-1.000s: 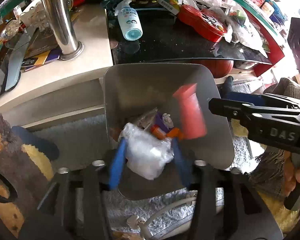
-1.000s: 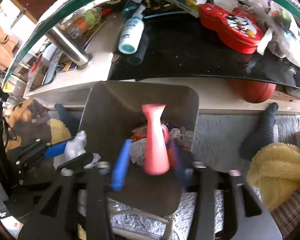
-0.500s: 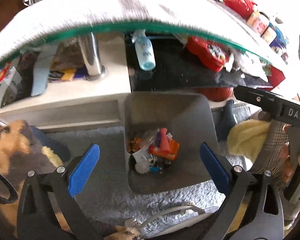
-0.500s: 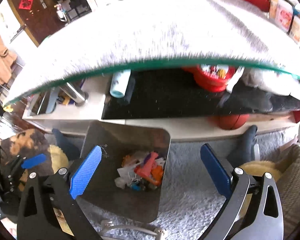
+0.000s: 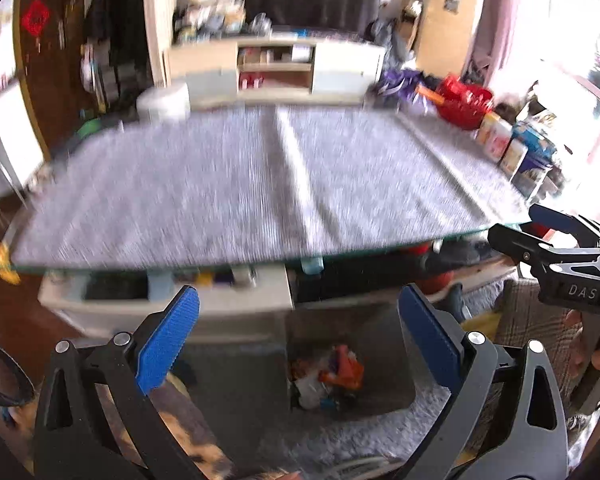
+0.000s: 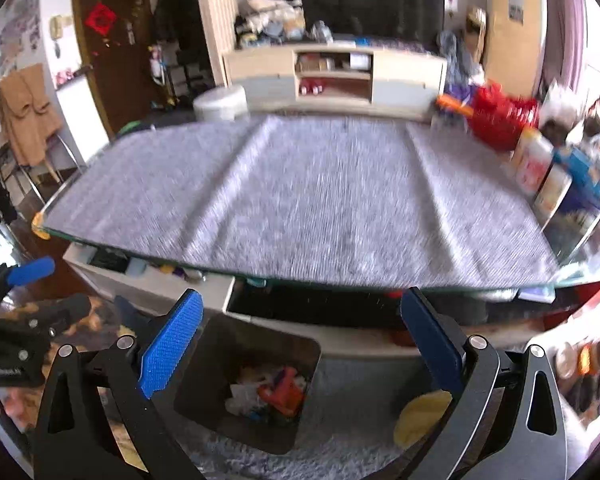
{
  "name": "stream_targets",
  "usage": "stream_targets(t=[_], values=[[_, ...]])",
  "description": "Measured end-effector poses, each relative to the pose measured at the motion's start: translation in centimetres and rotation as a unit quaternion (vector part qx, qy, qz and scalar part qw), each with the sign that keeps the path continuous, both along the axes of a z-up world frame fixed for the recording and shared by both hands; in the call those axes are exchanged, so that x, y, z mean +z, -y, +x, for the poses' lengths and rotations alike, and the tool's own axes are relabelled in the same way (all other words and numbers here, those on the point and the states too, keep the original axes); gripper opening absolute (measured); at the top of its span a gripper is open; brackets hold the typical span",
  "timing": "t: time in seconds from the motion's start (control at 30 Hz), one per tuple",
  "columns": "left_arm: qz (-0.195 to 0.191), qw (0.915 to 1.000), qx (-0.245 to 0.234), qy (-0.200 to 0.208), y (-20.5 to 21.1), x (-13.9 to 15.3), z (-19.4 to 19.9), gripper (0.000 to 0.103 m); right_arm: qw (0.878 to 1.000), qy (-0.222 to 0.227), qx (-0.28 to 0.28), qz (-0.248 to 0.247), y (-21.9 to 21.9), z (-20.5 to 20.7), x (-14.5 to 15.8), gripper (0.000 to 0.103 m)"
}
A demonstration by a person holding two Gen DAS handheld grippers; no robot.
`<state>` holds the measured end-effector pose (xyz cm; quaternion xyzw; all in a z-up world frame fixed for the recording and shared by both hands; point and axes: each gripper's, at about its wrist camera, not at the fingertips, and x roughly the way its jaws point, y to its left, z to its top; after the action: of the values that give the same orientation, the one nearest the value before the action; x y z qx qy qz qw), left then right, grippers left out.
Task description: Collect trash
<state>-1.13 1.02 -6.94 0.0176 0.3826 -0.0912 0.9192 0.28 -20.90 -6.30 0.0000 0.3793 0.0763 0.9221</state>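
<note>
Grey metal bin [image 6: 204, 360] with blurred trash [image 6: 272, 394] shows whole only from our right tool [image 6: 300, 344]. Both tools gape empty; our left tool [image 5: 300, 336] hides one bin wall.

Black left gripper [image 5: 298, 334] and right gripper [image 6: 300, 334], blue ribbed pads, silver screws, possibly "DAS" lettering.

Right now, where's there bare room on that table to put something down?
The grey-covered tabletop is bare across its middle and left. Its right edge is crowded with boxes and a red bag. The shelf beneath and the trash bin are cluttered.
</note>
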Motion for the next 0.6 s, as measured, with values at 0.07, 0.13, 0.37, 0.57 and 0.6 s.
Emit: stream_targets(t=[0.07, 0.13, 0.37, 0.57, 0.6], values=[[0.014, 0.9992, 0.006, 0.037, 0.2, 2.5, -0.5, 0.095, 0.999, 0.032, -0.008, 0.004, 0.3, -0.4, 2.4, 0.100], [0.022, 0.9967, 0.010, 0.077, 0.4, 5.2, -1.2, 0.095, 0.998, 0.058, -0.015, 0.007, 0.5, -0.8, 4.3, 0.100], [0.058, 0.9839, 0.003, 0.169, 2.0, 10.8, -3.2, 0.095, 0.988, 0.145, -0.052, -0.012, 1.3, -3.1, 9.9, 0.100], [0.014, 0.9823, 0.025, 0.185, 1.9, 11.9, -4.7, 0.095, 0.979, 0.180, -0.093, 0.005, 2.1, -5.7, 11.8, 0.100], [0.013, 0.9813, 0.037, 0.188, 1.8, 11.9, -4.8, 0.095, 0.979, 0.182, -0.095, 0.000, 2.0, -5.9, 11.8, 0.100]])
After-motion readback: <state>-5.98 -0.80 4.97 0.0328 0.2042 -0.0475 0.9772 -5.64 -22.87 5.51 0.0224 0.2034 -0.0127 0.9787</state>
